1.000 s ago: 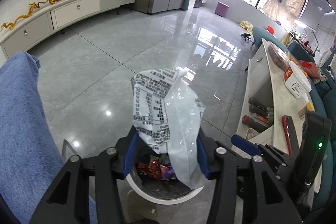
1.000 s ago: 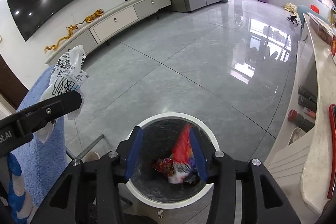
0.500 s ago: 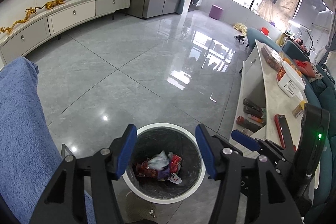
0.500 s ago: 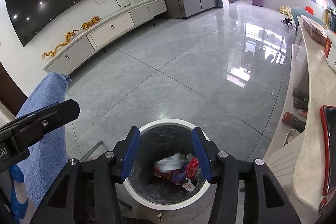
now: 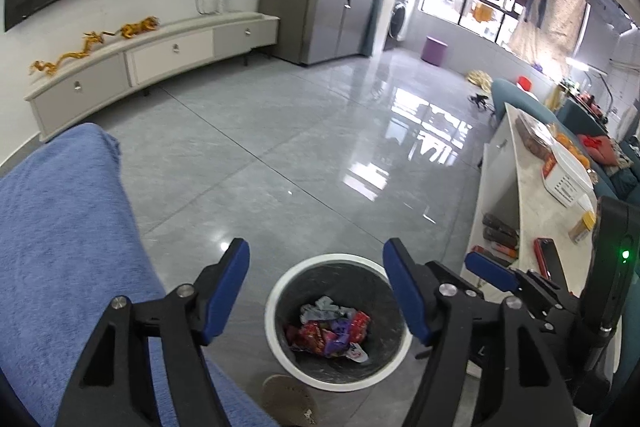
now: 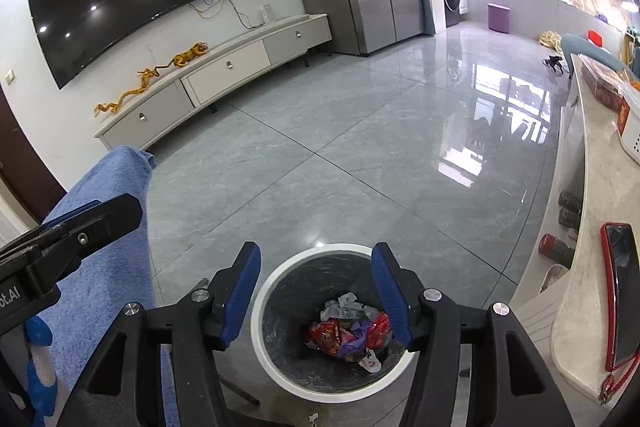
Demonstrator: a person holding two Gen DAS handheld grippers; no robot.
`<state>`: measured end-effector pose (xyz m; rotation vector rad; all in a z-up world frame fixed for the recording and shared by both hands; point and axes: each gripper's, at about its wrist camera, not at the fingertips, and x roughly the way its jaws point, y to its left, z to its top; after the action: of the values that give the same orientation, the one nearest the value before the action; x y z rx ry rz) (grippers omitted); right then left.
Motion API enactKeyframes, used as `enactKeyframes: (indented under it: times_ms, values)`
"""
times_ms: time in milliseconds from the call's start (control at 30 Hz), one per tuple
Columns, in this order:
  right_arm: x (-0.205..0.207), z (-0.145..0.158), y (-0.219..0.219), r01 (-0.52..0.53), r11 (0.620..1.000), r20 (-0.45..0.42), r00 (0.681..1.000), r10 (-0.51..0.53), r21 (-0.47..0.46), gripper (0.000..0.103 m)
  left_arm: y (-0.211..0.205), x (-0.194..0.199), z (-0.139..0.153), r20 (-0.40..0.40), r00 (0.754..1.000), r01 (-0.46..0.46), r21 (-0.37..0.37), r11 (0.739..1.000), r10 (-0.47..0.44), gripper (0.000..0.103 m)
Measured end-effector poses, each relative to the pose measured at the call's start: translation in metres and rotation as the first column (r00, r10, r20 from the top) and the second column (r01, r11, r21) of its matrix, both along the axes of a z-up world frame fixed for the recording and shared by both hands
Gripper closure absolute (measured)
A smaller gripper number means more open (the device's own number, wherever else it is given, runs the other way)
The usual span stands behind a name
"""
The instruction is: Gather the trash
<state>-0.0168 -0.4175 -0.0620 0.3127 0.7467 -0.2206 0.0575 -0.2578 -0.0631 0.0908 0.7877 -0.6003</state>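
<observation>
Trash [image 5: 328, 327] lies inside bin [image 5: 280, 291] on floor | left hand-held gripper [image 5: 316, 291] above bin, released, holding nothing | right hand-held gripper [image 6: 316, 293] above bin, released | blue towel [image 5: 60, 227] left of bin | worktop [image 6: 592, 187] right of bin

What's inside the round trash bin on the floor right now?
The trash bin holds a pile of crumpled wrappers: red, purple and a grey-white one on top. Its dark liner shows around them. Whatever lies beneath the pile is covered.
</observation>
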Motion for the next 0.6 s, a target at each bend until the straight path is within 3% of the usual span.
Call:
enactKeyframes:
  times_ms: [333, 600]
  values:
    - [0.004, 0.010, 0.031, -0.067, 0.997, 0.022, 0.997, 0.068, -0.028, 0.046, 0.050, -0.008, 0.017, 0.087, 0.988, -0.127, 0.018, 0.992, 0.125, 0.035]
    - [0.008, 0.019, 0.065, -0.131, 0.990, 0.034, 0.991, 0.133, -0.060, 0.044, 0.105, -0.010, 0.024, 0.165, 0.953, -0.266, 0.044, 0.963, 0.256, 0.030]
